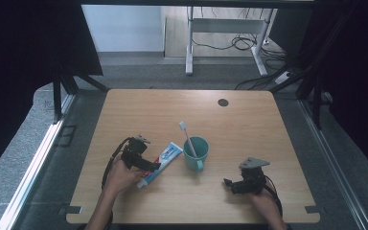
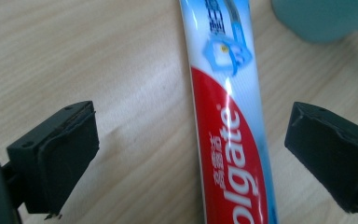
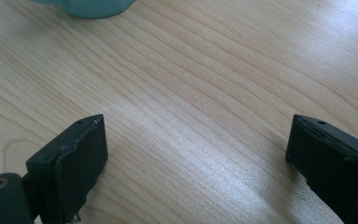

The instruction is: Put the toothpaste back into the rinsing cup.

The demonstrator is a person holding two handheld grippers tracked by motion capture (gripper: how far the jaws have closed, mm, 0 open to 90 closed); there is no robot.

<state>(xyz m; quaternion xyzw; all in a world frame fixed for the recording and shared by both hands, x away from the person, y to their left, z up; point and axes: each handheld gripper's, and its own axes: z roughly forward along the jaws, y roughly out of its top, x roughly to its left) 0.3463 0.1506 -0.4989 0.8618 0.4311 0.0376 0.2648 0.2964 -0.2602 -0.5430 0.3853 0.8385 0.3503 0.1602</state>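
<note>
A red, white and blue toothpaste tube (image 1: pixel 165 157) (image 2: pixel 228 140) lies flat on the wooden table (image 1: pixel 249 129), left of a teal cup (image 1: pixel 196 151) (image 2: pixel 321 18). A pink toothbrush (image 1: pixel 187 136) stands in the cup, head up. My left gripper (image 1: pixel 149 165) (image 2: pixel 193 135) hangs just over the tube's near end, open, with the tube between its jaws and clear of both pads. My right gripper (image 1: pixel 230 184) (image 3: pixel 196 140) rests low at the front right, open over bare wood, with the cup's base (image 3: pixel 88 7) farther ahead.
A dark round hole (image 1: pixel 223 102) sits near the table's far edge. Beyond the table stand a white desk frame (image 1: pixel 225 28) and floor cables (image 1: pixel 249 45). Black stands flank both sides.
</note>
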